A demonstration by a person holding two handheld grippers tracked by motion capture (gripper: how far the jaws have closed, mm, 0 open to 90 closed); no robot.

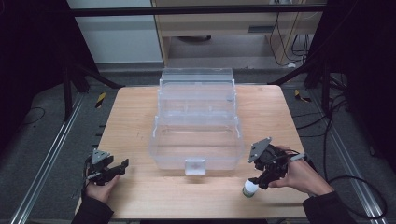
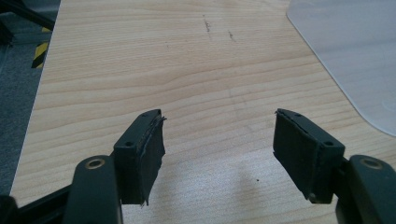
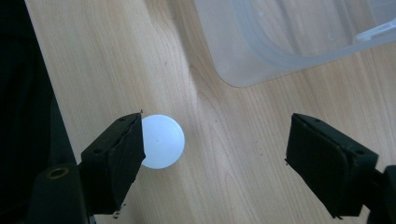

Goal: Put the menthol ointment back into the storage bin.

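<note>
Bottle, small and white-capped (image 3: 161,141), stands just in front of the clear plastic storage box's (image 1: 196,144) right corner. Right gripper (image 3: 215,158), jaws apart, likely needs centring before closing. Left gripper (image 2: 217,154) gapes empty.

No text, label, brand or number could be read anywhere; only unlettered yellow-and-black hazard stripes (image 1: 100,99) were seen on the floor beside the counter (image 1: 140,116).

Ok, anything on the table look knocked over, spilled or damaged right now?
Nothing spilled or broken. The small white-capped bottle stands upright near the front edge, beside one jaw of the open right hand-held gripper. The clear plastic box sits square and looks empty.
</note>
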